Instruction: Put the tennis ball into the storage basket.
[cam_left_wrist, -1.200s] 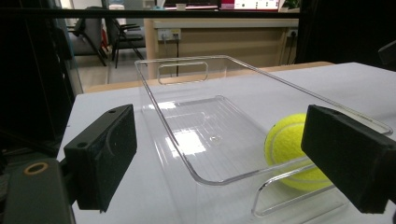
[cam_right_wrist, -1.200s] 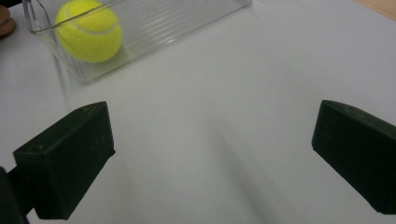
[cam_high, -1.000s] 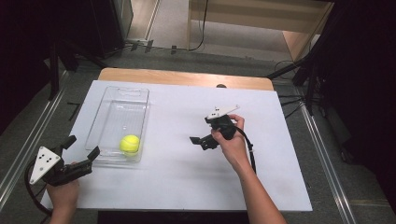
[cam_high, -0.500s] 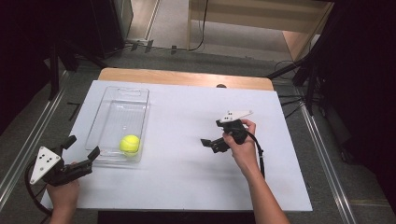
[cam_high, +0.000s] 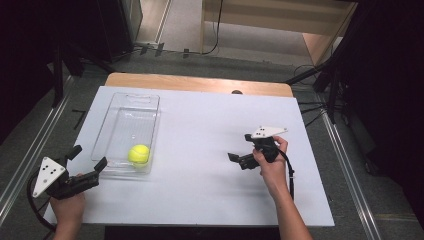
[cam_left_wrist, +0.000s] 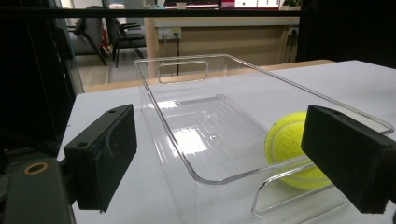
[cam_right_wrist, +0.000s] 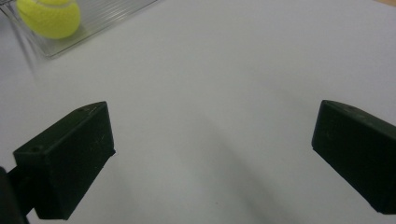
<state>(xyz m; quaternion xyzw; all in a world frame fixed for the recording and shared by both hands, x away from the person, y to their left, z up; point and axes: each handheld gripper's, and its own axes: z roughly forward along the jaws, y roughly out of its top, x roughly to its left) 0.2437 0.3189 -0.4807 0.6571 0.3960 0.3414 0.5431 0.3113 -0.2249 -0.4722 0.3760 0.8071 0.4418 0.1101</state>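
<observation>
A yellow tennis ball (cam_high: 139, 154) lies in the near end of a clear plastic tray (cam_high: 150, 130) on the left of the white table. My left gripper (cam_high: 89, 156) is open at the near left corner of the table, just short of the tray's near end. In the left gripper view its jaws frame the tray's rim (cam_left_wrist: 187, 60), and the ball (cam_left_wrist: 292, 149) shows beside the right jaw. My right gripper (cam_high: 238, 146) is open over bare table at the right, jaws pointing left. In the right gripper view the ball (cam_right_wrist: 49, 16) sits far off, with nothing between the jaws.
The white tabletop (cam_high: 200, 125) lies on a wooden board whose far edge (cam_high: 200, 82) shows. A small dark spot (cam_high: 236, 92) sits at the far edge. Metal rails (cam_high: 345, 160) run along the floor on both sides. Cables lie beyond the table.
My right gripper has moved to the right and slightly nearer, away from the tray. The left gripper, tray and ball have barely moved.
</observation>
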